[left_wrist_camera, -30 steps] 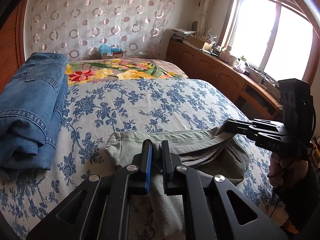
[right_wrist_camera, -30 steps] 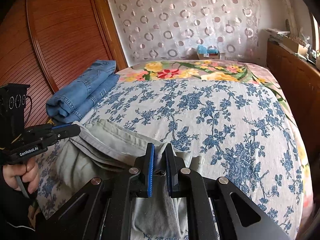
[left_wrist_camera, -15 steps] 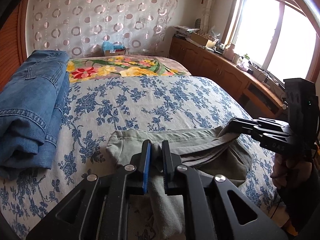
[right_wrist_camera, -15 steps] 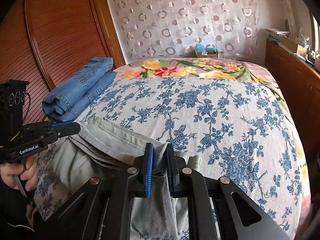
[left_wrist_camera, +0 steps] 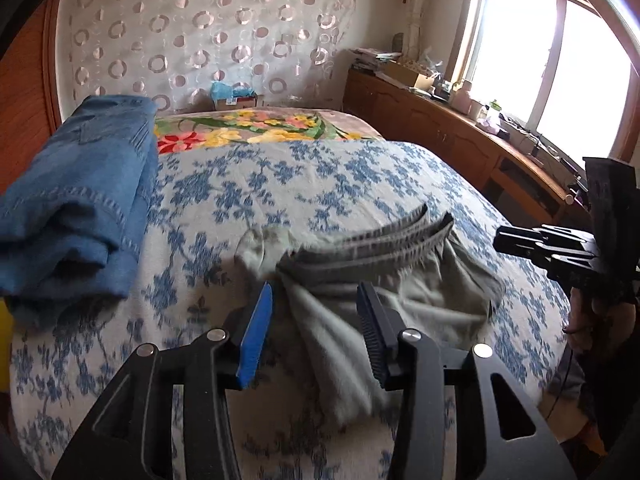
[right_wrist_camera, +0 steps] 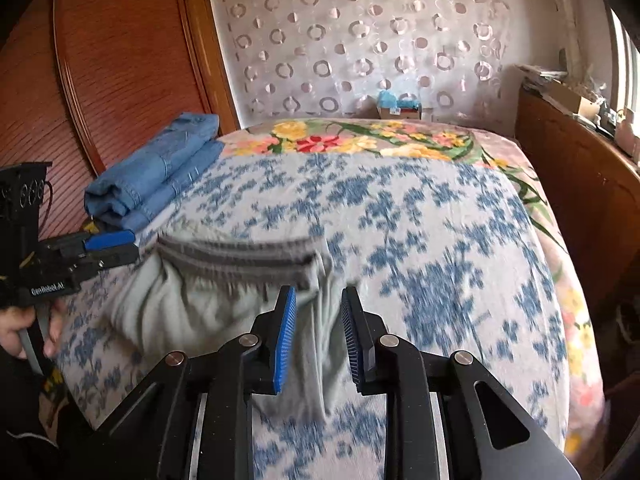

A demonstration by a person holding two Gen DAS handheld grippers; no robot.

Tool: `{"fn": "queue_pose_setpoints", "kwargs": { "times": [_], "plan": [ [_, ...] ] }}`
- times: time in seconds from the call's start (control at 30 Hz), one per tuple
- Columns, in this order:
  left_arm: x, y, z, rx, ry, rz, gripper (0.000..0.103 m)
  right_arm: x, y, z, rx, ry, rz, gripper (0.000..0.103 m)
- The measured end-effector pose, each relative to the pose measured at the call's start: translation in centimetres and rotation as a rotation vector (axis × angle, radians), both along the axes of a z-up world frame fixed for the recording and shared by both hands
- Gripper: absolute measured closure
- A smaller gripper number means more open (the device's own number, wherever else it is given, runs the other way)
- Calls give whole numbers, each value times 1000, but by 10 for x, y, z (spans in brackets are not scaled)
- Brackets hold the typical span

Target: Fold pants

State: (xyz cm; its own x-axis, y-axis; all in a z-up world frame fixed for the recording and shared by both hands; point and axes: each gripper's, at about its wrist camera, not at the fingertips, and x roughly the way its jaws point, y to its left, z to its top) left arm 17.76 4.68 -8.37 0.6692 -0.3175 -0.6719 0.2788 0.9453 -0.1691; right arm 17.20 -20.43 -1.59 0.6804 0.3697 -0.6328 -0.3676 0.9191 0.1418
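- Grey pants (left_wrist_camera: 404, 280) lie bunched on the bed (left_wrist_camera: 320, 184), waistband stripes facing the far wall, fabric blurred in both views.
- Left gripper (left_wrist_camera: 316, 332): jaws apart, just been opening; the cloth lies between them, pads not pressing on it.
- Right gripper (right_wrist_camera: 318, 332): jaws apart, narrower gap, also just been opening; the pants leg runs between them, loose.
- Left view only: window (left_wrist_camera: 540, 52), long wooden cabinet (left_wrist_camera: 440, 136) with clutter on top, right gripper seen from the side past the pants.
- Right view only: wooden wardrobe door (right_wrist_camera: 100, 60), a hand (right_wrist_camera: 24, 328) on the left gripper's handle.
- Both views: folded blue jeans (left_wrist_camera: 76, 208) at the bed's left edge, apart from the pants.
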Motion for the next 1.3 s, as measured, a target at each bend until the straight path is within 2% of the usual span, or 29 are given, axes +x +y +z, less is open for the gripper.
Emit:
{"fn": "queue_pose_setpoints", "kwargs": {
  "times": [0.27,0.57,0.7,0.73,0.83,0.97,1.03,1.3],
  "plan": [
    [-22,8,-10,9,35,11,58,-24,-6,-7,-28,54,22,79],
    [-34,-8,-15,2,45,-33,58,-19,0,-10,-30,94,37,79],
    [-33,-15,-21,25,63,-35,58,-18,-1,-14,-23,111,54,79],
    [-32,-16,-22,31,66,-35,58,-19,-3,-14,-15,114,58,88],
    [-29,-18,-28,60,86,-22,58,-20,-9,-14,-2,110,56,100],
    [-25,-16,-35,52,109,-18,58,-24,-25,-8,-43,56,-30,101],
    [-25,-16,-35,55,107,-19,58,-23,-31,-11,-10,71,-34,101],
    [-26,-14,-25,34,77,-14,58,-25,-23,-10,-34,83,0,101]
  ]
}}
